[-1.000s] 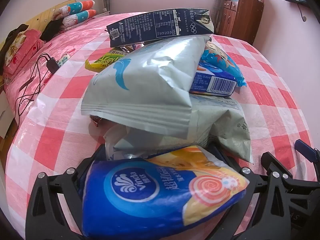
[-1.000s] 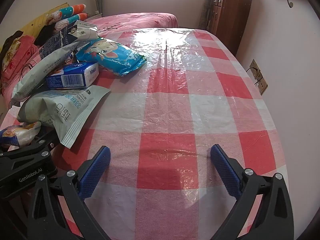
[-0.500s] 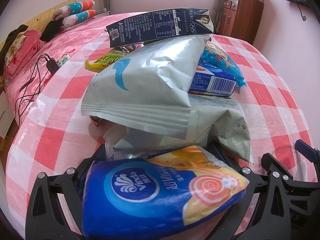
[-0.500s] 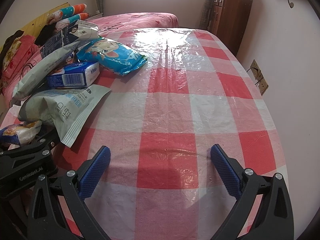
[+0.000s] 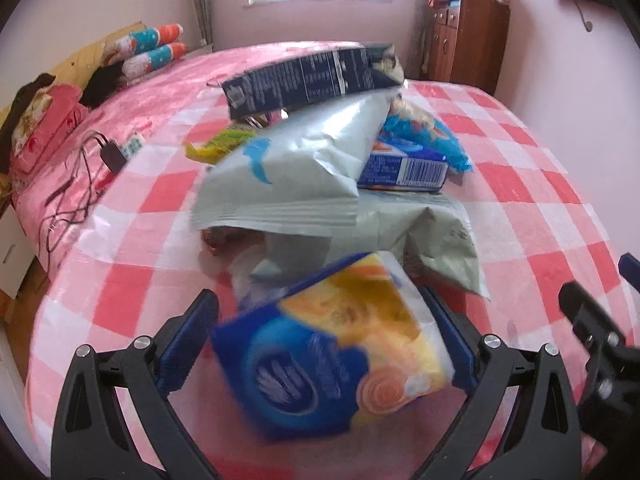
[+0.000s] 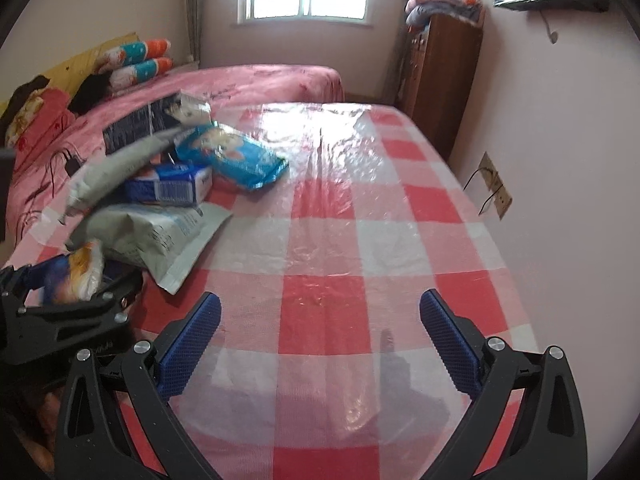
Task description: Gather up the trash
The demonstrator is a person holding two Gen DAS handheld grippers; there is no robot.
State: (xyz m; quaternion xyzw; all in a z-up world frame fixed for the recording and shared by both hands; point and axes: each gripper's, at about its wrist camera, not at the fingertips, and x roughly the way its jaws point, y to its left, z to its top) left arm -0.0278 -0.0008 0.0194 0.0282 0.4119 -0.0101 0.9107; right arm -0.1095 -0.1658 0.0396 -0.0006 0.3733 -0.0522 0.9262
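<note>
My left gripper (image 5: 320, 332) holds a blue and yellow Vinda tissue pack (image 5: 336, 344), tilted and blurred, its left end away from the left finger; it also shows in the right wrist view (image 6: 76, 272). Behind it lies a pile of trash: grey-green bags (image 5: 288, 176), a dark blue carton (image 5: 308, 80) on top, a blue tissue box (image 5: 404, 168), a light blue packet (image 6: 236, 152) and a yellow-green wrapper (image 5: 216, 144). My right gripper (image 6: 320, 344) is open and empty above the checked tablecloth (image 6: 360, 240), to the right of the pile.
A charger with cables (image 5: 108, 152) lies on the pink bed at the left. A wooden cabinet (image 6: 440, 72) stands at the back right. A wall socket (image 6: 496, 188) sits on the right wall close to the table's edge.
Both grippers have pulled back and risen from the pile. The tissue pack has tilted in the left gripper, and the left finger now stands clear of its end.
</note>
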